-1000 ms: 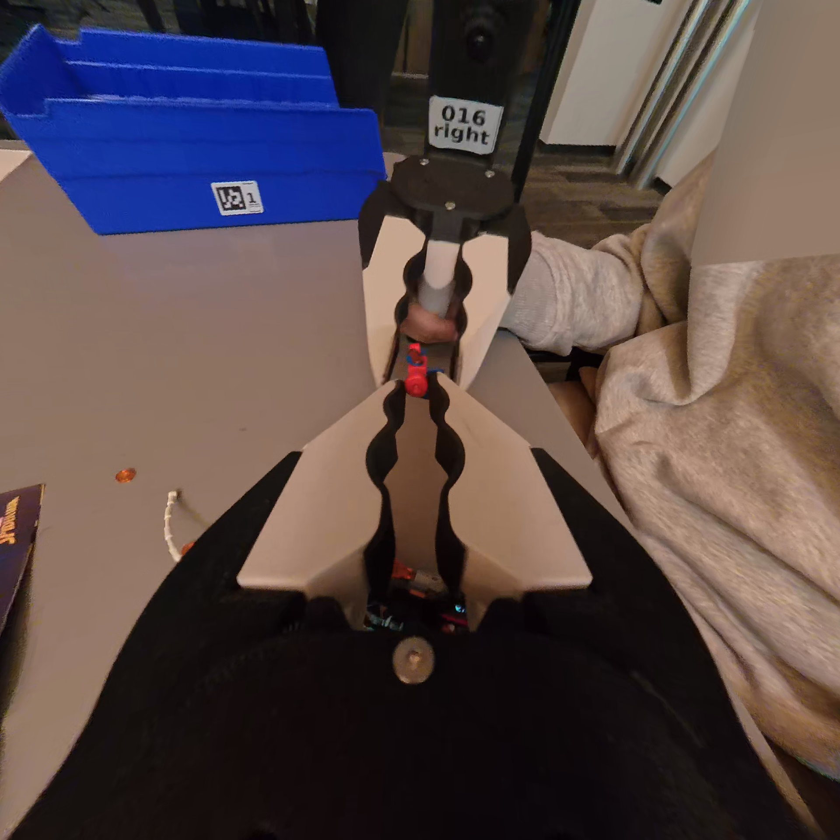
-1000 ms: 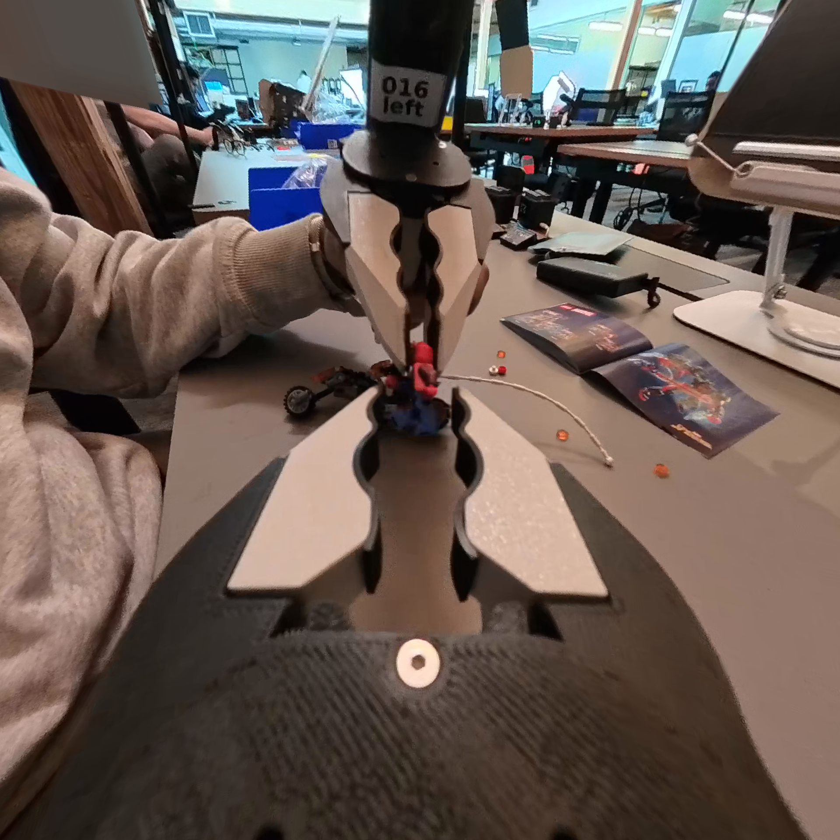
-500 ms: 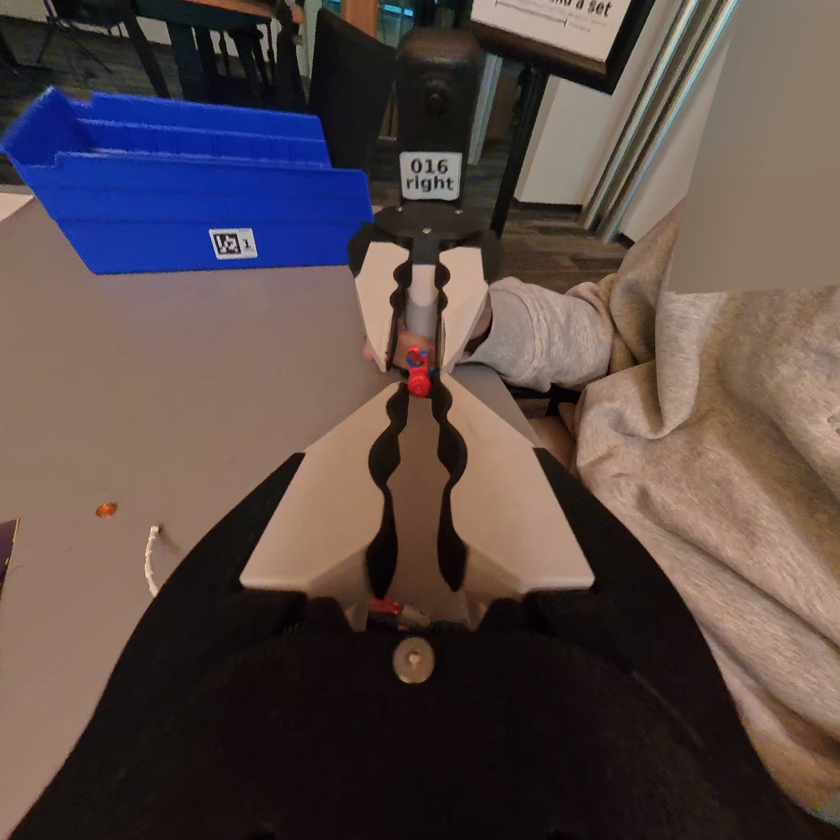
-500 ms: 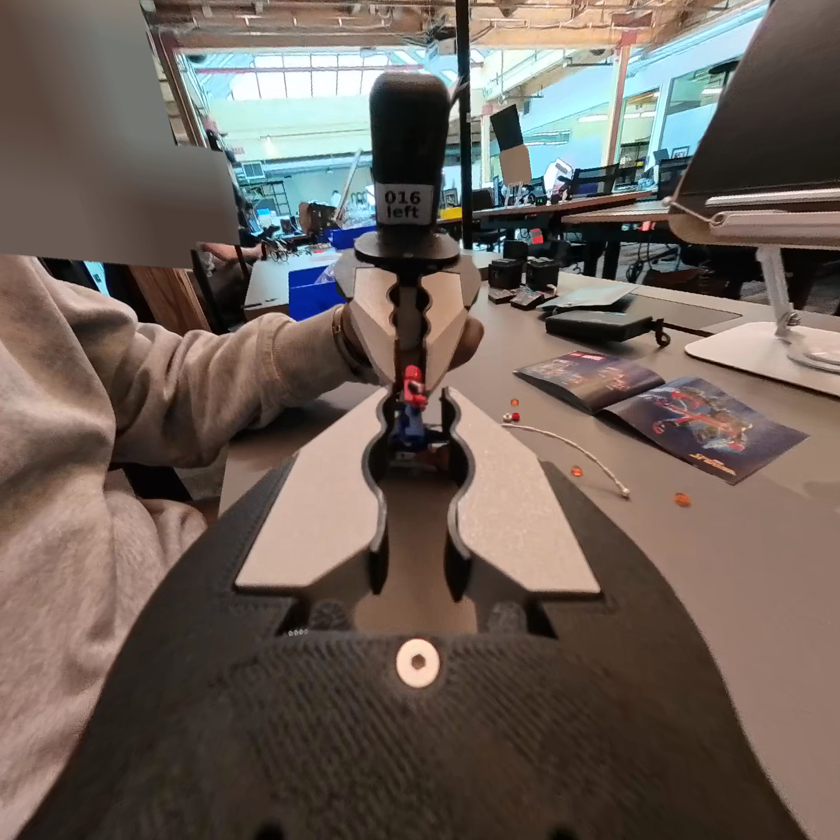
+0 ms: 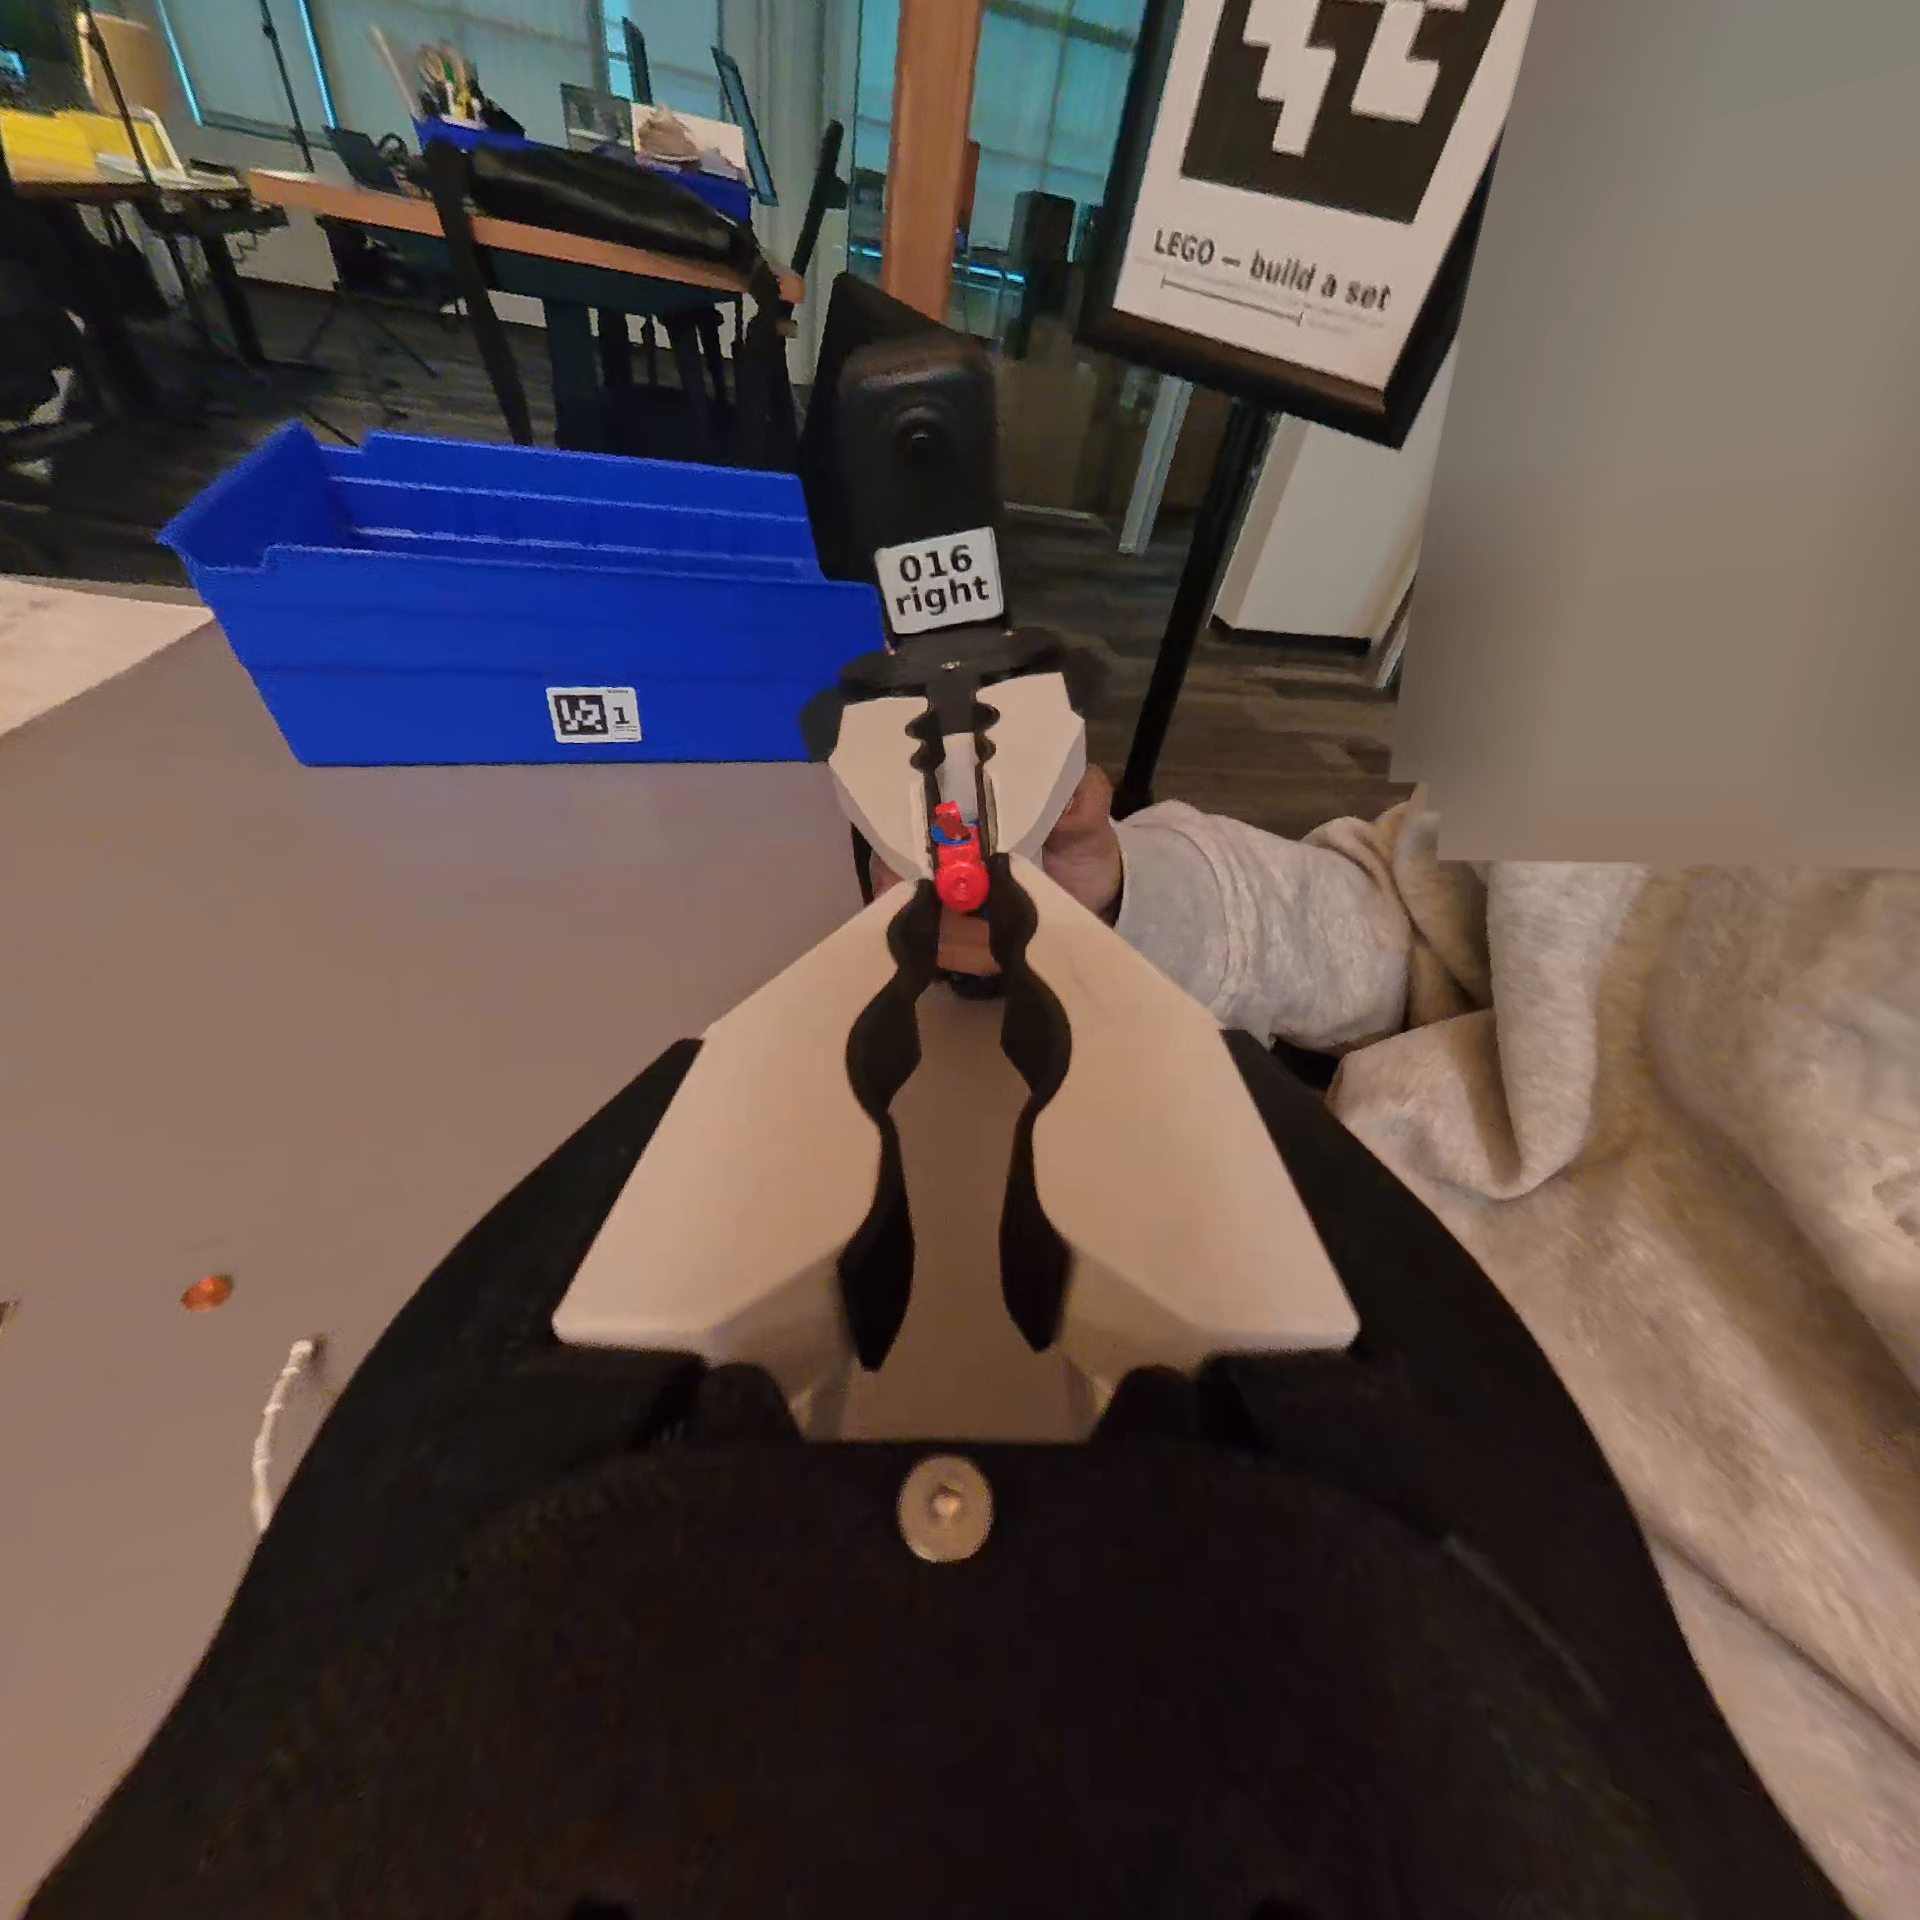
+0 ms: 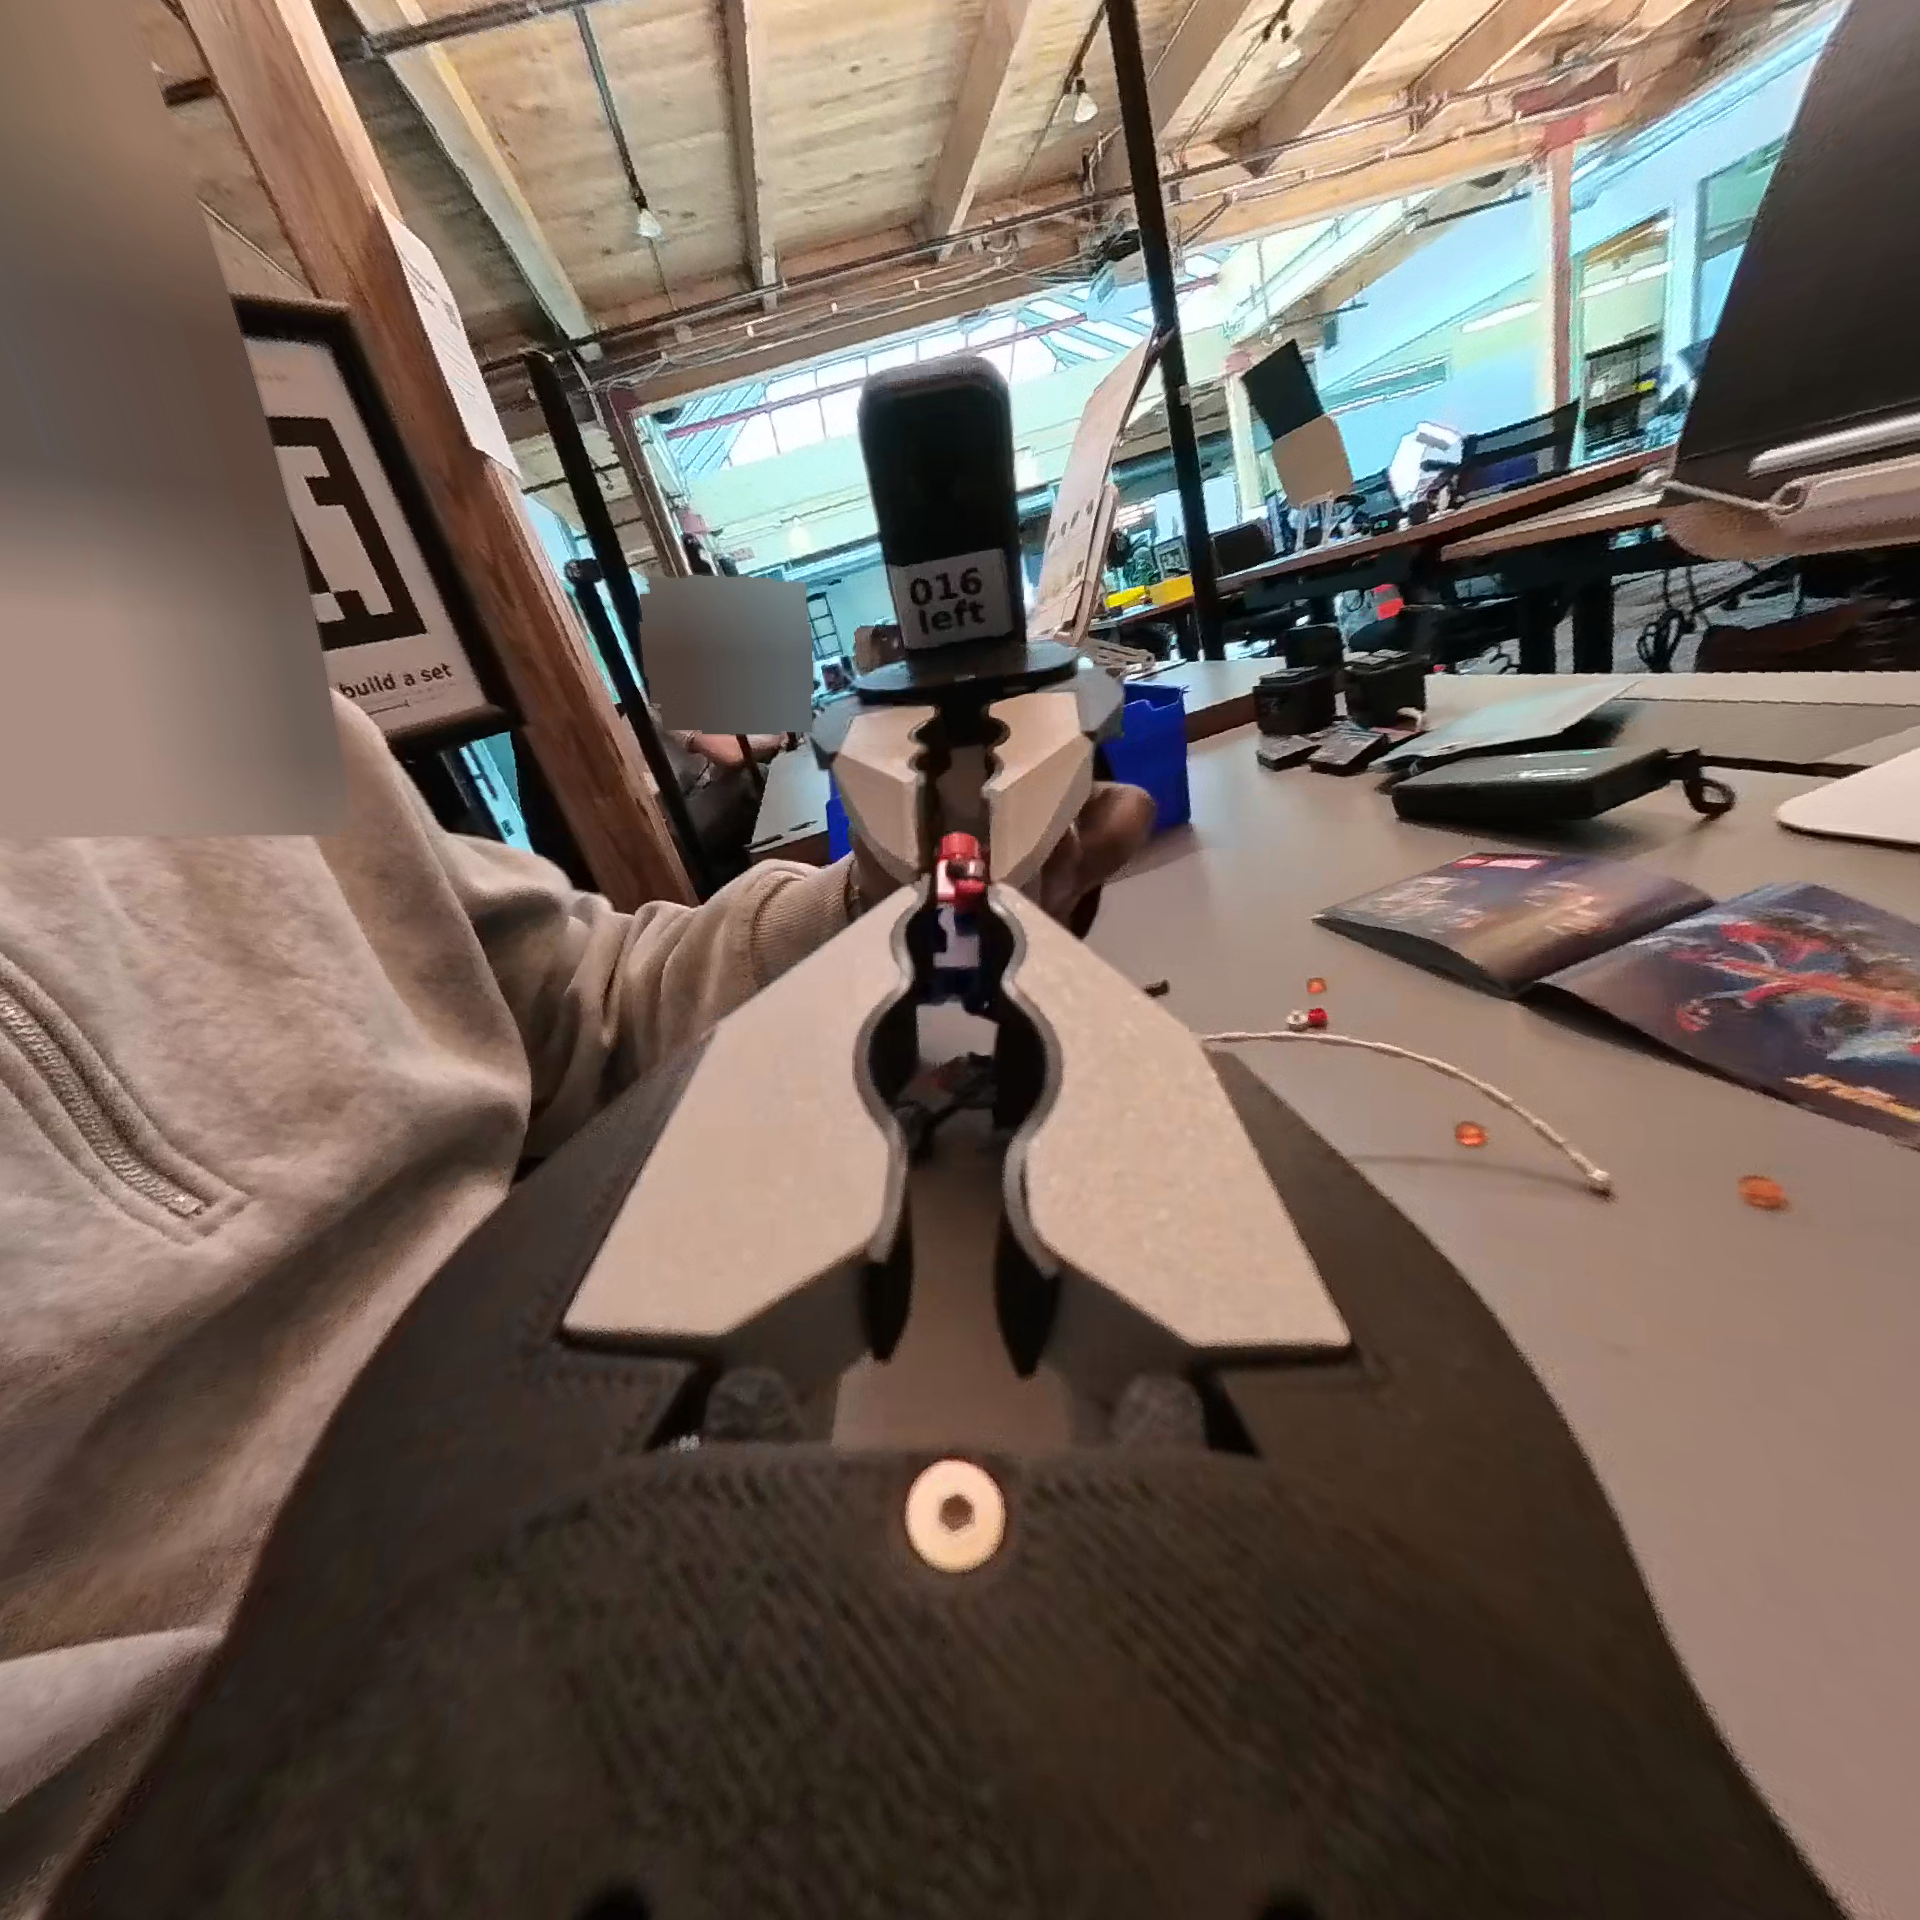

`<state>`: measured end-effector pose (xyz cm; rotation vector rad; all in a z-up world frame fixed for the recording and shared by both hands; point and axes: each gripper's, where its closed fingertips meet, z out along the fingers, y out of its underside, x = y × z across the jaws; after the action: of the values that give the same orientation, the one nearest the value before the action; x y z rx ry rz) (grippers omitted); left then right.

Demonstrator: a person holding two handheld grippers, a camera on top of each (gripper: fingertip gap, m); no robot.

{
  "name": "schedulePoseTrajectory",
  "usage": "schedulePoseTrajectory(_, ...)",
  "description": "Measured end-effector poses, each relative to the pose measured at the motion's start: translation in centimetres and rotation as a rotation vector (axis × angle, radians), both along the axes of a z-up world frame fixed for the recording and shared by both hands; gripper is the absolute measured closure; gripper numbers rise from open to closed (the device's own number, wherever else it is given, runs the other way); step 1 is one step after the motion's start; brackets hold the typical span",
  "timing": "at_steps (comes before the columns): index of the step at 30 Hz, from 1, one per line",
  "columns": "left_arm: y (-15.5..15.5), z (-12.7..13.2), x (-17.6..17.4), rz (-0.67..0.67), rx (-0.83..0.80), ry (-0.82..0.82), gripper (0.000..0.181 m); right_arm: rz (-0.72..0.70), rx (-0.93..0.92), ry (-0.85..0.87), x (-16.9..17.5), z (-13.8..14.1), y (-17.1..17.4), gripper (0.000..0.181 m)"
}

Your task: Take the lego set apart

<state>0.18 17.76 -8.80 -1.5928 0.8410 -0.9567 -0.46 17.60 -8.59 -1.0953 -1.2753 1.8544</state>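
The lego minifigure (image 6: 958,914), mid-frame, is clenched between the left gripper (image 5: 958,894) and right gripper (image 6: 954,909), apparently not yet separated, with loose studs (image 6: 1761,1192) at right already off.

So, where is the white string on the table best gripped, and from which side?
Grip the white string near the middle of its arc, coming from straight above with the fingers closing across it. It lies thin and flat on the table, so a sideways approach would probably just push it along.
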Motion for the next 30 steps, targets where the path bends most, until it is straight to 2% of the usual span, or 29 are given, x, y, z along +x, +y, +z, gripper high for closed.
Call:
schedulePoseTrajectory(11,1.7,0.1,0.0,-0.002,-0.341,-0.268,0.175,-0.185,0.151,-0.004,0.1,-0.3,1.8,0.176)
schedulePoseTrajectory(15,1.4,-0.1,-0.1,0.024,-0.214,-0.155,0.174,0.014,-0.144,-0.030,0.0,-0.2,1.7,0.176)
schedulePoseTrajectory(20,1.0,0.1,0.2,0.010,-0.144,-0.128,0.174,0.178,-0.351,-0.042,0.3,-0.1,1.5,0.176)
schedulePoseTrajectory(24,0.7,-0.2,0.0,-0.006,-0.095,-0.073,0.174,0.200,-0.360,-0.057,0.3,-0.2,1.2,0.176)
schedulePoseTrajectory(30,0.9,-0.7,-0.6,0.103,0.164,0.093,0.165,0.164,-0.321,-0.086,-0.1,-0.9,1.1,0.176)
